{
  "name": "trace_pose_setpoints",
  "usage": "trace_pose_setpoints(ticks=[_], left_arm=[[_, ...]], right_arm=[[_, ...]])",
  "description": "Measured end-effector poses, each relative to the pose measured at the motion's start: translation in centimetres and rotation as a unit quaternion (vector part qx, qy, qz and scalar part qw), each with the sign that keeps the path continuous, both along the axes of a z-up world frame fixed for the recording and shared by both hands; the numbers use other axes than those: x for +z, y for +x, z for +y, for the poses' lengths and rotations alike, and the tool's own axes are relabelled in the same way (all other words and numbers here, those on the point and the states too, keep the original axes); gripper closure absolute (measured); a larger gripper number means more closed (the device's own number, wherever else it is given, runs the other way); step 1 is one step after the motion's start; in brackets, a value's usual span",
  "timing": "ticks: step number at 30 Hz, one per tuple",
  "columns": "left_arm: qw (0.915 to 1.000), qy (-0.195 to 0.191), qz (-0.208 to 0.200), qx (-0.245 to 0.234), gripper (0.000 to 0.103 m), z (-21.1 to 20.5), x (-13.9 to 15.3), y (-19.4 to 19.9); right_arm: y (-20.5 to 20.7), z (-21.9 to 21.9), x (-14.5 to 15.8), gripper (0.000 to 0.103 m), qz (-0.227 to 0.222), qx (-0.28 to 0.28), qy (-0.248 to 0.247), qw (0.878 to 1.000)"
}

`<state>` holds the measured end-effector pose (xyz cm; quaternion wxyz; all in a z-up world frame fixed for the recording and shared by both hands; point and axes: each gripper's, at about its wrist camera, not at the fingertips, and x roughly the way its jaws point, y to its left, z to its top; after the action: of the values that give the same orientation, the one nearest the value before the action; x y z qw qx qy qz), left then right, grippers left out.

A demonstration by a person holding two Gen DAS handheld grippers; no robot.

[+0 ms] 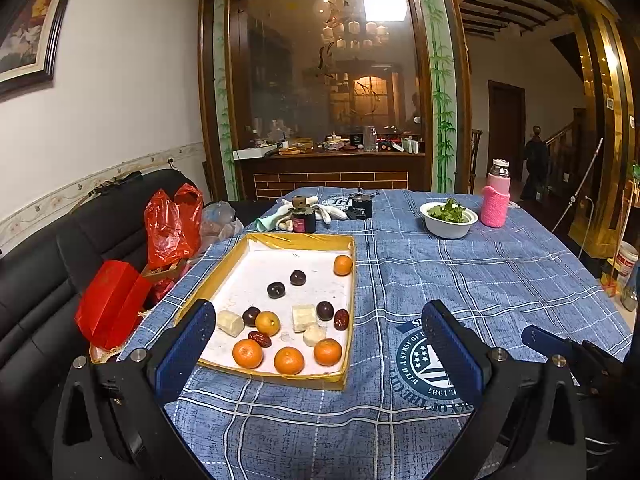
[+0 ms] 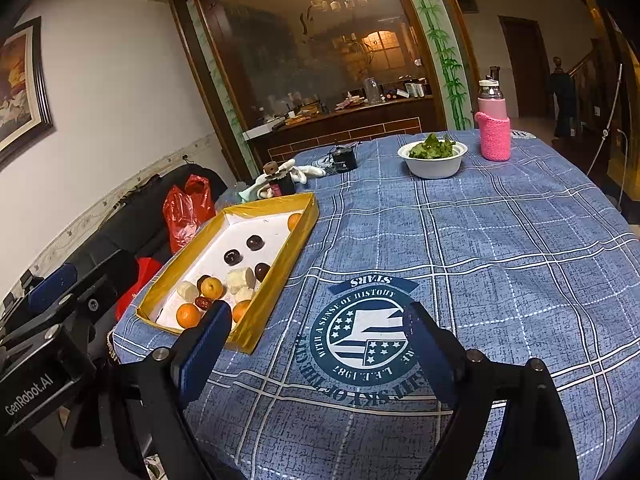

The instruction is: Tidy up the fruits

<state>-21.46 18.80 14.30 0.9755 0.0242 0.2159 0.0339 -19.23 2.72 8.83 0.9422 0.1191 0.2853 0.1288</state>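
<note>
Nearest the camera, the left gripper (image 1: 320,344) hovers low over the blue plaid tablecloth (image 1: 460,272), its blue pads spread wide with nothing between them. To its right, the right gripper (image 2: 316,344) hangs over the round printed emblem (image 2: 366,338) on the cloth, its jaws likewise wide apart and empty.

Just beyond the left gripper sits a shallow yellow-rimmed tray (image 1: 298,240) with a white floor, near the table's left edge. The fruits lie in it: three mandarins (image 1: 289,360) in a row along the near side, a fourth (image 1: 267,323) just behind them, and a fifth (image 1: 343,265) alone in the far right corner. Dark plums (image 1: 276,290), red dates (image 1: 341,319) and pale cut chunks (image 1: 304,317) are scattered among them, mostly in the near half.

Left of the table, a red box (image 1: 112,308) and a red plastic bag (image 1: 172,224) rest on a black sofa (image 1: 48,260).

Farther back stand a small dark jar (image 1: 304,216) beside white gloves (image 1: 324,210), a white bowl of greens (image 1: 449,218) and a pink-sleeved bottle (image 1: 496,196).
</note>
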Motion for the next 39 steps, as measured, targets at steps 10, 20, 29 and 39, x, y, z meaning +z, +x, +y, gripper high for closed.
trace_pose_setpoints(ticks=[10,20,29,39], left_arm=[[1.0000,-0.003,0.007,-0.003,0.000,-0.02,-0.27,0.15],[1.0000,-0.008,0.003,-0.001,0.000,0.05,-0.22,0.08],[0.9999,-0.010,0.002,0.000,0.000,0.19,-0.18,-0.03],[0.9999,-0.012,0.001,0.000,0.000,0.26,-0.12,-0.07]], right_arm=[[0.00,0.04,-0.19,0.011,0.004,0.000,0.001,1.000],[-0.09,0.20,-0.25,0.011,0.005,0.002,-0.001,1.000],[-0.30,0.73,-0.21,0.011,0.004,0.006,-0.004,1.000],[-0.27,0.80,-0.26,0.010,0.004,0.006,-0.004,1.000]])
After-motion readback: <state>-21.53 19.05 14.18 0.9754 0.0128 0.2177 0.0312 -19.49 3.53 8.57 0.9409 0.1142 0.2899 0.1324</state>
